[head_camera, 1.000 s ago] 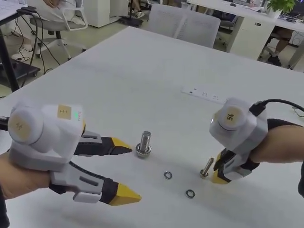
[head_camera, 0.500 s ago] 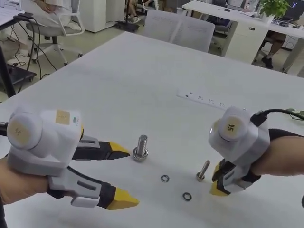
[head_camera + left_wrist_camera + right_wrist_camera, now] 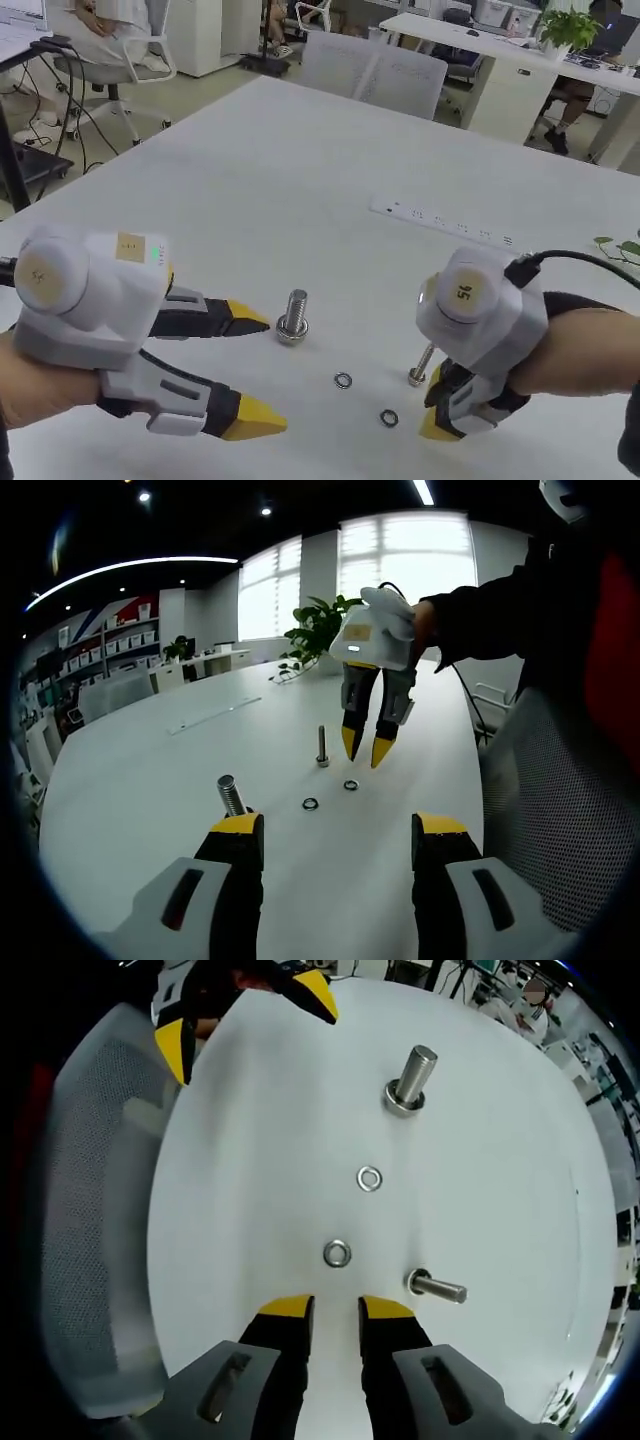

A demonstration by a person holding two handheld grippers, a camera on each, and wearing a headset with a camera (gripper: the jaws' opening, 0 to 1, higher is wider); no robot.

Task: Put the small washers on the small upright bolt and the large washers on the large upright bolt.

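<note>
My left tongs [image 3: 272, 372] gape wide just left of the large bolt [image 3: 293, 316]. Right of it on the desk [image 3: 300, 180] lie two washers [image 3: 343, 380] and the small bolt [image 3: 420, 365]. Farther right hover my right tongs [image 3: 335, 1306], slightly apart and seemingly empty.

The right claw [image 3: 436, 405] carries a round pale sticker [image 3: 463, 293] on the cap of its white housing, printed with a two-digit number: the first digit reads 5, the second is either 4 or 6, too blurred to settle. On the left claw [image 3: 268, 372], a round yellowish sticker [image 3: 42, 277] bears dark marks too small to read, and a square yellowish label [image 3: 133, 248] on top shows a small unreadable mark. The power strip [image 3: 440, 220] on the worktop [image 3: 300, 170] has only illegible specks.
</note>
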